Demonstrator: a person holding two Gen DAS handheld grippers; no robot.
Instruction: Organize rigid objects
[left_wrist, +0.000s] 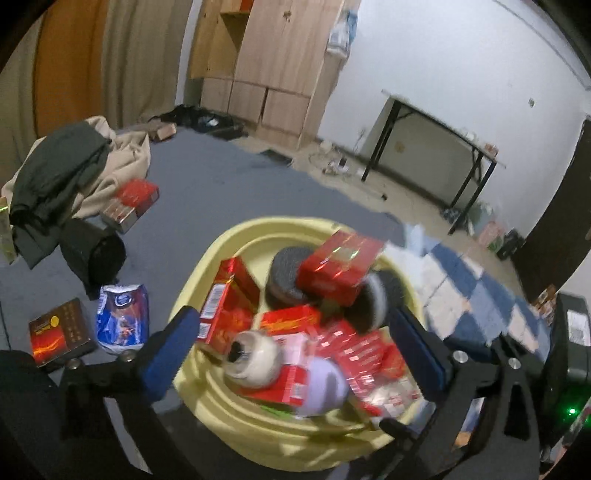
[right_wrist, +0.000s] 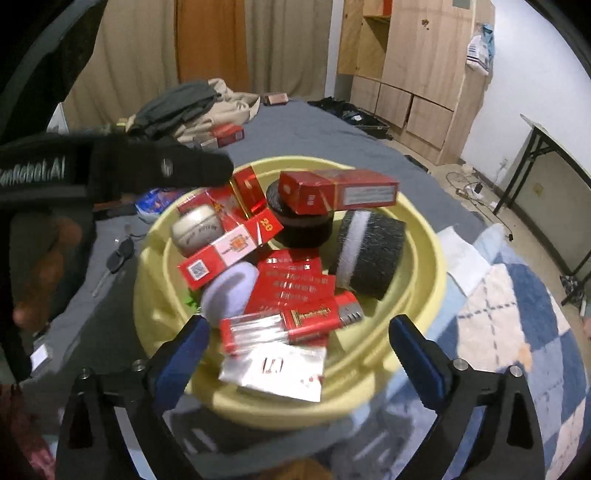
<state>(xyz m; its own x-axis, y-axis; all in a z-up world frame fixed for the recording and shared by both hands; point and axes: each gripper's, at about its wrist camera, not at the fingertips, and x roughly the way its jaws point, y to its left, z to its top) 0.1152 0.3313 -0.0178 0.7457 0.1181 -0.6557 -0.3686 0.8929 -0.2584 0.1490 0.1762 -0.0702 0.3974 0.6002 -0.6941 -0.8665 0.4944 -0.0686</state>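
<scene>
Left tool (left_wrist: 295, 334): nearest my left camera, I am seeing its blue-padded fingers (left_wrist: 173, 343) standing wide apart, clamped on nothing, hovering over the near part of the basin.
Right tool (right_wrist: 299, 341): I am seeing its fingers spread wide too, nothing gripped, a red and clear pack (right_wrist: 288, 325) and a silver pack (right_wrist: 275, 371) lying loose between them.
Bed (left_wrist: 221, 184): I am looking at a grey sheet carrying everything, with a blue and white checked blanket (right_wrist: 517, 332) lying to the right.
Clothes heap (left_wrist: 70, 173): dark and beige garments are lying far left on the bed.
Yellow basin (right_wrist: 424, 295): it is sitting on the bed just ahead of both tools and holding most of the task's things.
Grey roll (right_wrist: 369, 254): it is leaning on its side at the basin's right, with a white band round it.
Dark round tin (right_wrist: 299, 229): it is sitting at the back of the basin.
Top red box (right_wrist: 338, 192): it is lying across the dark tin, tilted and blurred.
Other red boxes (right_wrist: 291, 280): they are piling up in the basin's middle and left.
White tape roll (left_wrist: 255, 356): it is resting among the boxes, near side.
Outside the basin: a blue pouch (left_wrist: 123, 317), a brown box (left_wrist: 61, 332) and a red box (left_wrist: 131, 205) are lying on the sheet, left.
</scene>
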